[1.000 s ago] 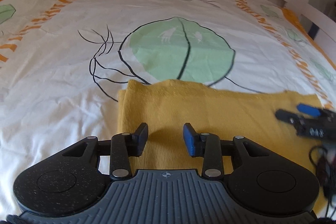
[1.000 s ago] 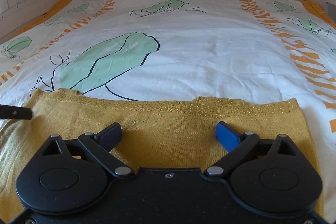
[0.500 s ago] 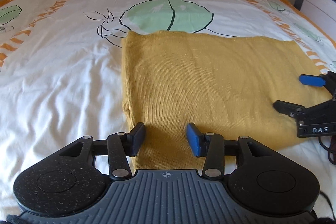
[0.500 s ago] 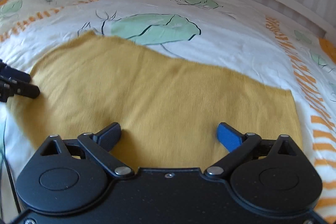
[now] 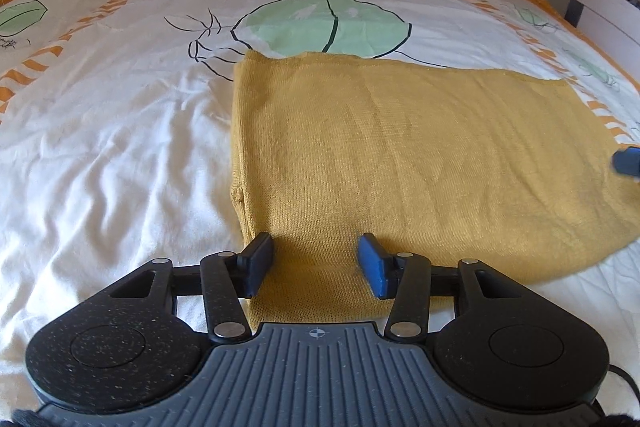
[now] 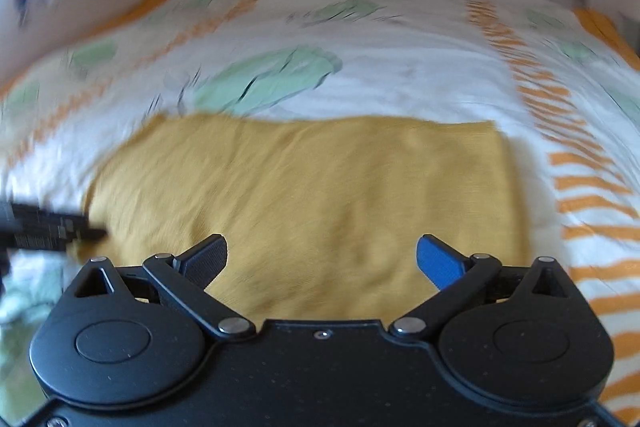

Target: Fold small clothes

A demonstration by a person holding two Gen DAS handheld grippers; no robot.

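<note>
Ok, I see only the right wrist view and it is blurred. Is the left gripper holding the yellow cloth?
Observer: No. The left gripper has its jaws opening. The yellow cloth lies flat under the gap, and the pads do not pinch it.
Operator: And over which part of the cloth is it?
Observer: Over its near left corner.
Operator: Does that view show my gripper too?
Observer: Only one blue fingertip of the right gripper, at the picture's right border, by the cloth's right edge.
</note>
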